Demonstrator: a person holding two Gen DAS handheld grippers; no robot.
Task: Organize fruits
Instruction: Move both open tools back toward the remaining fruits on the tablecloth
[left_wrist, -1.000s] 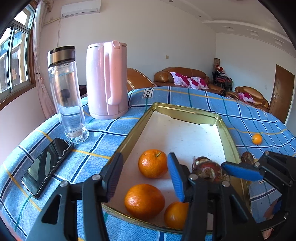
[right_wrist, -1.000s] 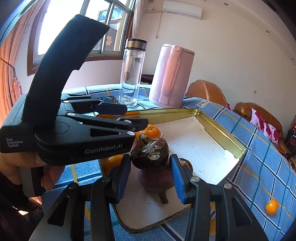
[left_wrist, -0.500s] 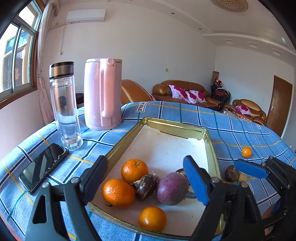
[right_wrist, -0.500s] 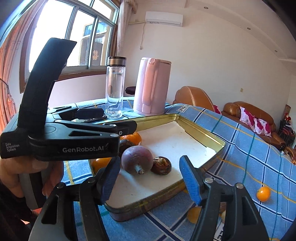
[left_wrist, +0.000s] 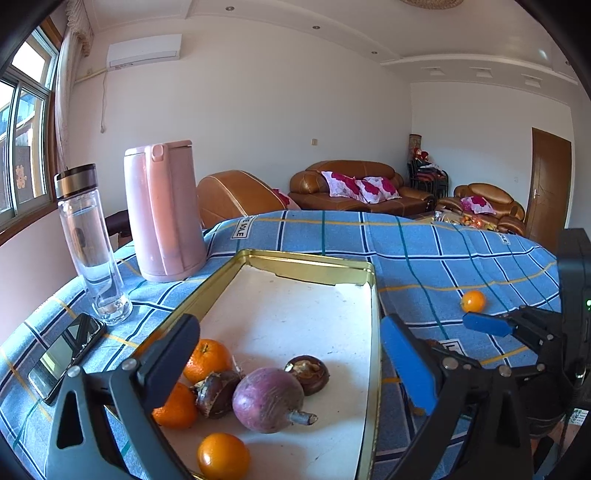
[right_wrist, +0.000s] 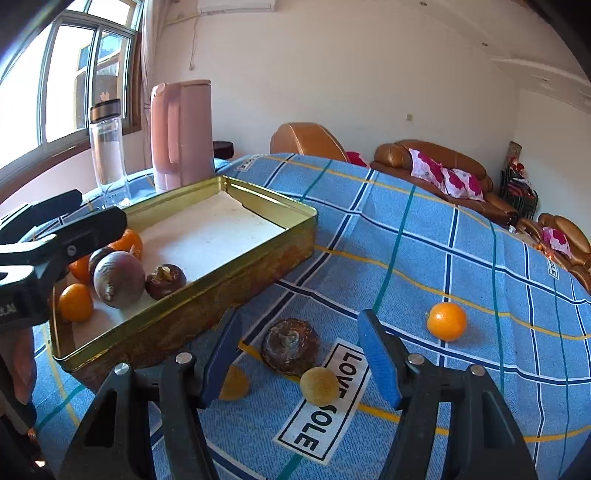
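Observation:
A gold tray (left_wrist: 306, 260) holds three oranges (left_wrist: 207, 360), a purple fruit (left_wrist: 267, 398) and two brown fruits (left_wrist: 306, 373). My left gripper (left_wrist: 291, 354) hangs above the tray's near end, its jaws opening wide and touching nothing. My right gripper (right_wrist: 301, 354) is off the tray's right side, low over the blue checked cloth, jaws closing. A flat brown fruit (right_wrist: 290, 345) and a small yellow fruit (right_wrist: 319, 384) lie between its pads (right_wrist: 376, 354), untouched. Another yellow fruit (right_wrist: 234, 384) sits by the left finger. A small orange (right_wrist: 446, 321) lies farther right.
A pink kettle (left_wrist: 162, 210), a glass bottle (left_wrist: 92, 243) and a phone (left_wrist: 62, 354) stand left of the tray. The tray's wall (right_wrist: 221, 280) rises just left of the right gripper. A person's hand (right_wrist: 22, 365) shows at the left edge.
The right gripper let a brown fruit go in the tray, then swung right off the tray to the fruits on the cloth. The left gripper opened wide and drew back.

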